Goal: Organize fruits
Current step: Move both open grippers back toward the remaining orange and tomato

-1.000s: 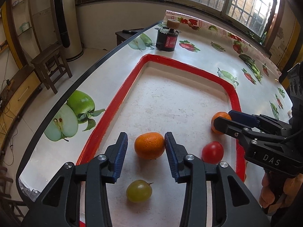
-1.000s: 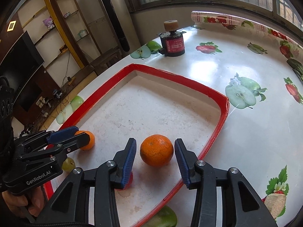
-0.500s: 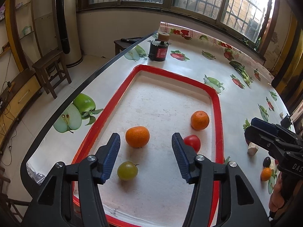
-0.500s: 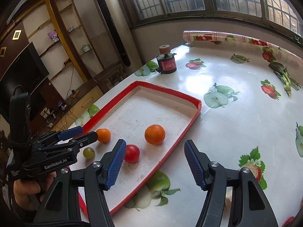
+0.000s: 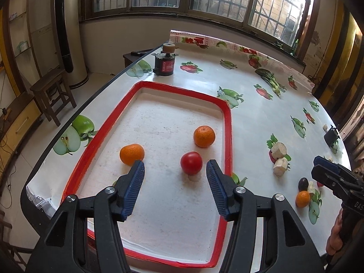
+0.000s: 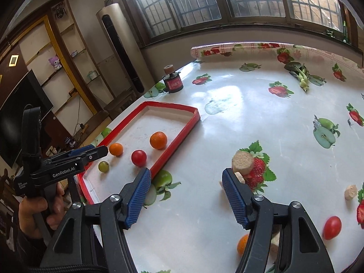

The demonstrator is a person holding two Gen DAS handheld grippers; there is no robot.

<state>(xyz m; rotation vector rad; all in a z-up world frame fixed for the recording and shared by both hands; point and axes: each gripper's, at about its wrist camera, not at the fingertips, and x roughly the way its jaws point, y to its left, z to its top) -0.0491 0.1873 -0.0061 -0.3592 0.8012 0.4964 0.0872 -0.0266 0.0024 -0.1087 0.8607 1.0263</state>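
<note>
A red-rimmed tray [image 5: 227, 122] [image 6: 179, 143] holds two oranges [image 5: 132, 154] [image 5: 204, 136], a red tomato [image 5: 191, 163] and a green grape [image 6: 103, 166]; the grape is hidden in the left wrist view. My left gripper [image 5: 174, 188] is open and empty, raised above the tray's near end. My right gripper [image 6: 186, 196] is open and empty, above the tablecloth right of the tray. Loose on the cloth lie a small orange [image 5: 302, 199] [image 6: 242, 243], a dark plum [image 5: 303, 183] and a small tomato [image 6: 332, 224].
A black and red jar [image 5: 164, 61] [image 6: 173, 80] with a cork top stands beyond the tray. Pale cork-like chunks [image 5: 279, 157] [image 6: 242, 162] lie on the fruit-printed cloth. The table edge runs along the left, with a wooden stool [image 5: 52, 91] below.
Both grippers let go of their oranges, opened wide and pulled back and up from the tray. The right gripper moved right, over the tablecloth.
</note>
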